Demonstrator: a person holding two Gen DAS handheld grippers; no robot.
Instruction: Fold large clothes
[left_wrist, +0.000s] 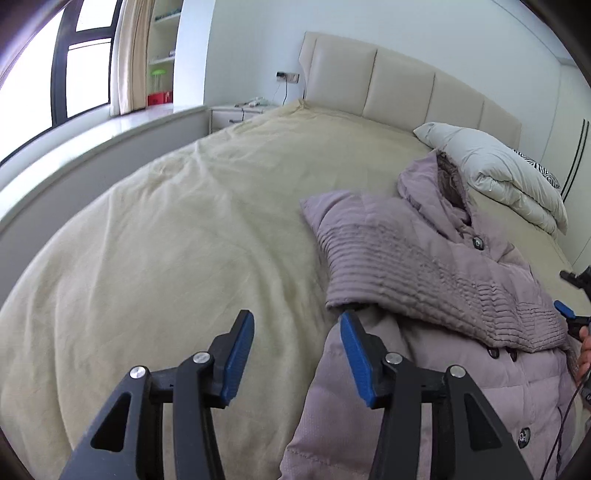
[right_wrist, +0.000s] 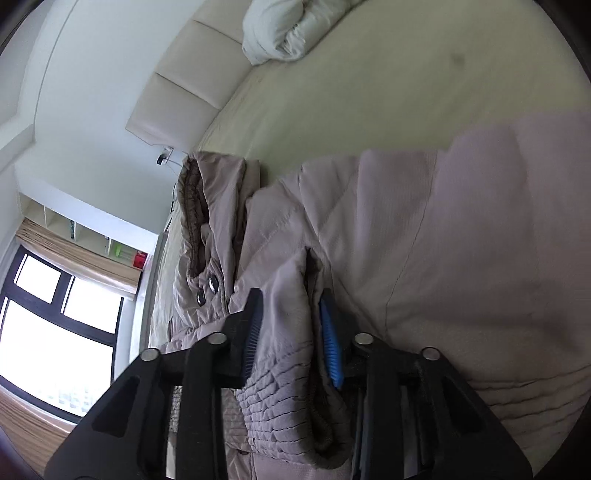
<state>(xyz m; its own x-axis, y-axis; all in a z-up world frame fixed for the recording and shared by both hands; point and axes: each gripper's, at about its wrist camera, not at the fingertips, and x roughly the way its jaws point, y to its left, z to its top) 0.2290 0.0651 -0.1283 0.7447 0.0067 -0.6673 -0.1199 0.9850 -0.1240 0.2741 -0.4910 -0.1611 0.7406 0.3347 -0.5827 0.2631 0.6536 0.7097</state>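
Done: one sleeve (left_wrist: 406, 254) of your coat (left_wrist: 424, 387) lies folded across its front.
Left tool (left_wrist: 297, 356): open, empty.
Right tool (right_wrist: 291, 339): clamps the other cuff (right_wrist: 284, 369).
Left to do: this sleeve, then the body fold.

Left tongs (left_wrist: 297, 356): matte black linkage arms, triangular cutouts, silver round pivot screws, ribbed blue finger pads (left_wrist: 238, 360). Right tongs (right_wrist: 291, 338): same black frame, silver screws, blue ribbed pads (right_wrist: 331, 345). Bare skin of hand (left_wrist: 584, 352), thin dark cable (left_wrist: 563, 421) beside.
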